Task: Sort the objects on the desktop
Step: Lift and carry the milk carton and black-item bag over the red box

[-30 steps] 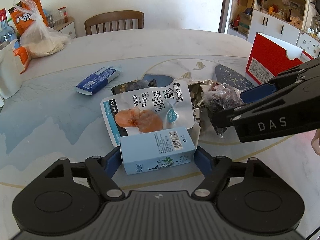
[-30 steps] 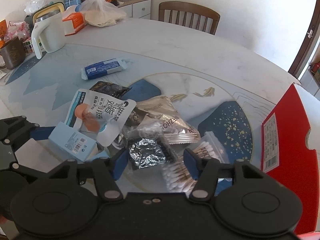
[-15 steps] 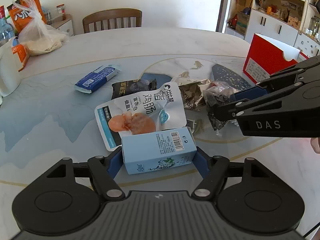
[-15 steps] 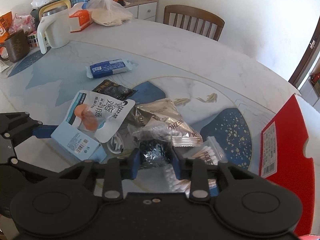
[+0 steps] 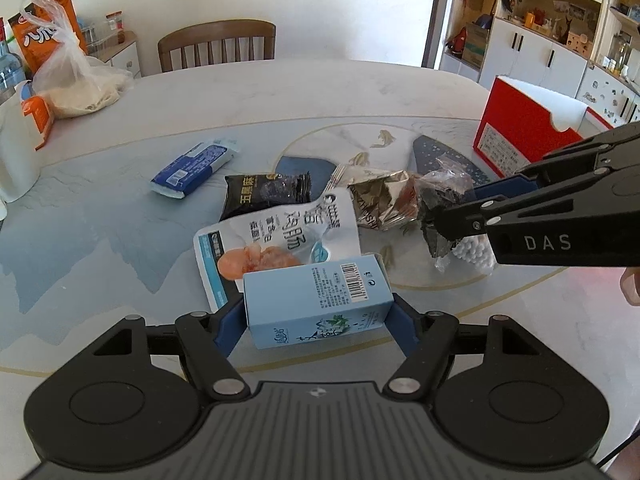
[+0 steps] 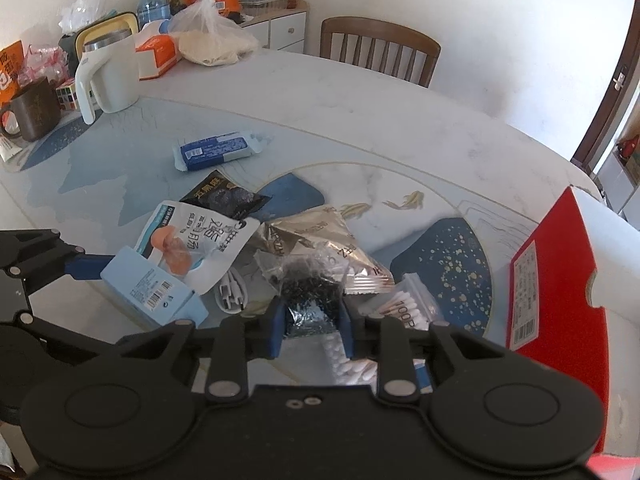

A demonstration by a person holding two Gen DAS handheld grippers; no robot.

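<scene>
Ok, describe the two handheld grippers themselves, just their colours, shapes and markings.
Both are matte black tools. The left gripper has two round black discs joined by linkage bars with silver pivot screws, a ribbed grey body between them, and blue finger pads. The right gripper is built the same, and its side, seen from the left wrist camera, carries white letters reading DAS.

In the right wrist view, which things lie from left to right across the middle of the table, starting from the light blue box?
light blue box → white sausage pouch → white cable → clear bag of dark bits → bag of cotton swabs → red box
</scene>
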